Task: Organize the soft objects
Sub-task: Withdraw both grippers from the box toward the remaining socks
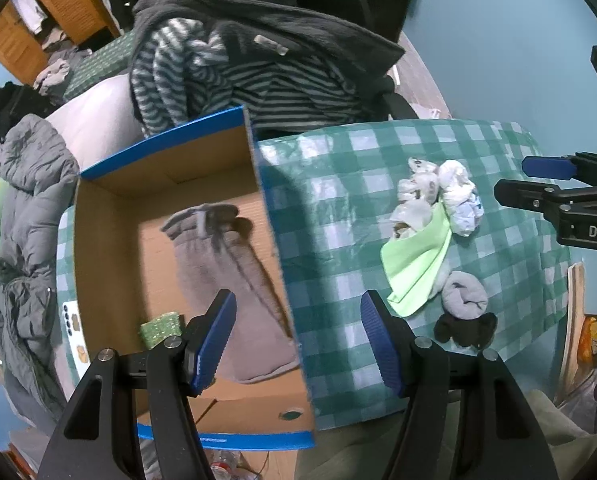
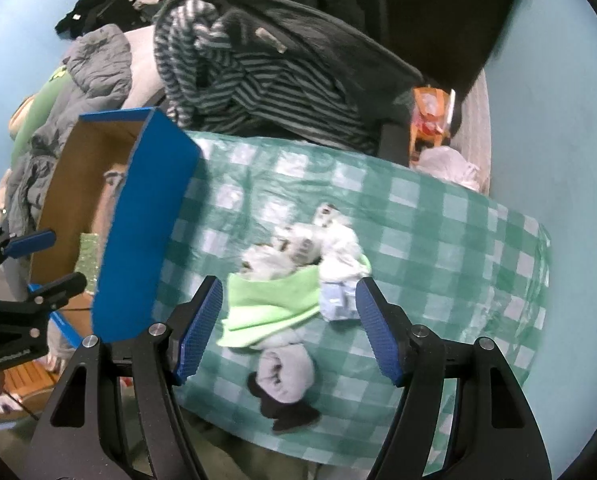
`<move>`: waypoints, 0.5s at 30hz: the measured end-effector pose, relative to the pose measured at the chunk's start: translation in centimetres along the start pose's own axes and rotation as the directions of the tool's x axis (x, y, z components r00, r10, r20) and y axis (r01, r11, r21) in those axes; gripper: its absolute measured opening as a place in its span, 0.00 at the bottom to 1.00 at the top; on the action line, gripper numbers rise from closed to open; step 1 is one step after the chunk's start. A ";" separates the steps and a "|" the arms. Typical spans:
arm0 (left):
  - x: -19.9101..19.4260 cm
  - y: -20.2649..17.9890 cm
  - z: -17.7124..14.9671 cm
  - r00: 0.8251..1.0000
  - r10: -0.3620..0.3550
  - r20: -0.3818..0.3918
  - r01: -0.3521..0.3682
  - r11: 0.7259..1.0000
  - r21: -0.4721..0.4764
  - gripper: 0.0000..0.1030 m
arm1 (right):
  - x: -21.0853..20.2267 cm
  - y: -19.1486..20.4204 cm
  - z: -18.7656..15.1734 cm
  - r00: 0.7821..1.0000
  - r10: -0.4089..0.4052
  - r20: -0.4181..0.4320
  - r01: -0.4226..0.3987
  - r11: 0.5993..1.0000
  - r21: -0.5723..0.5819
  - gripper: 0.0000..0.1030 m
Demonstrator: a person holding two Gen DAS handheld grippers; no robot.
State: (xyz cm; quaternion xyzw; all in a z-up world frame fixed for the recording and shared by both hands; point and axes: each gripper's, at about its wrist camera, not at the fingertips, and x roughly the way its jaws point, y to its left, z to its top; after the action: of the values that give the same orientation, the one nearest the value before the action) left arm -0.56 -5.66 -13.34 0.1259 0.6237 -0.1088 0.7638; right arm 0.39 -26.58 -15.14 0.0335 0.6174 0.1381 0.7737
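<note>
Beyond the far edge of the bench's green checked cloth (image 2: 438, 216) we see a dark fleece (image 1: 266, 12) heaped over a striped garment (image 1: 282, 92). To the left a grey puffer jacket (image 1: 26, 216) lies crumpled near wooden cabinets (image 1: 54, 4). An orange packet (image 2: 430, 112) and a white plastic bag (image 2: 450, 164) sit past the cloth's far right corner.

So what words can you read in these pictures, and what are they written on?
"DAS": white letters on the black body of the right gripper, cut off at the picture's edge.
Blue characters on an orange packet at the right edge: too distorted to read.
White print on the black body of the left gripper: too blurred to read.
White print on the blue lower edge of the cardboard box: too small to read.
Small pictures on a white sticker beside the box: no readable words.
</note>
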 end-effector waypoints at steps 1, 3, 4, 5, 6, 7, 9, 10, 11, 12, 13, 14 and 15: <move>0.2 -0.3 0.0 1.000 0.000 -0.003 0.000 1.000 0.002 0.64 | 0.2 -0.5 -0.1 1.000 0.001 -0.003 -0.001 1.000 0.004 0.68; 0.5 -0.9 0.2 1.000 -0.003 -0.011 0.003 1.000 0.005 0.64 | 0.6 -1.3 -0.5 1.000 0.000 -0.009 0.000 1.000 0.010 0.68; 0.7 -1.2 0.3 1.000 -0.007 -0.017 0.007 1.000 0.006 0.64 | 0.8 -1.8 -0.6 1.000 0.001 -0.011 -0.001 1.000 0.013 0.68; 1.0 -1.5 0.4 1.000 -0.008 -0.021 0.008 1.000 0.007 0.64 | 1.0 -2.2 -0.7 1.000 0.001 -0.014 -0.001 1.000 0.015 0.68; 1.2 -1.9 0.5 1.000 -0.009 -0.026 0.009 1.000 0.010 0.64 | 1.1 -2.5 -0.8 1.000 0.001 -0.017 0.000 1.000 0.015 0.68; 1.4 -2.1 0.5 1.000 -0.011 -0.029 0.011 1.000 0.013 0.64 | 1.3 -2.7 -0.8 1.000 -0.001 -0.023 0.002 1.000 0.017 0.68; 1.8 -2.6 0.7 0.999 -0.009 -0.039 0.010 1.000 0.018 0.64 | 1.9 -3.4 -1.0 1.000 -0.001 -0.027 0.002 1.000 0.016 0.68; 2.0 -3.0 0.8 0.999 -0.009 -0.043 0.010 1.000 0.023 0.64 | 2.0 -3.5 -1.0 1.000 -0.002 -0.028 0.002 1.000 0.015 0.68; 2.2 -3.2 0.9 0.999 -0.010 -0.046 0.011 1.000 0.026 0.64 | 2.3 -3.7 -1.1 0.999 -0.002 -0.032 0.003 1.000 0.014 0.68; 2.5 -3.5 1.0 0.999 -0.009 -0.051 0.011 1.000 0.030 0.64 | 2.7 -3.9 -1.1 0.999 -0.003 -0.036 0.004 1.000 0.013 0.68; 2.6 -3.7 1.0 0.998 -0.008 -0.054 0.010 0.999 0.032 0.64 | 3.0 -4.1 -1.1 0.999 -0.003 -0.040 0.004 1.000 0.013 0.68; 2.8 -3.9 1.1 0.998 -0.008 -0.057 0.010 0.999 0.035 0.64 | 3.3 -4.3 -1.1 0.999 -0.001 -0.042 0.002 1.000 0.012 0.68; 3.1 -4.1 1.2 0.998 -0.008 -0.062 0.010 0.999 0.037 0.64 | 3.7 -4.4 -1.1 0.999 0.003 -0.044 -0.002 1.000 0.011 0.68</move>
State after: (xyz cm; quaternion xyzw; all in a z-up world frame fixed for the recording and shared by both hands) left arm -0.18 -9.95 -16.40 0.1408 0.6456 -0.1200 0.7410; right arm 0.83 -30.02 -19.93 0.0356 0.6351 0.1364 0.7595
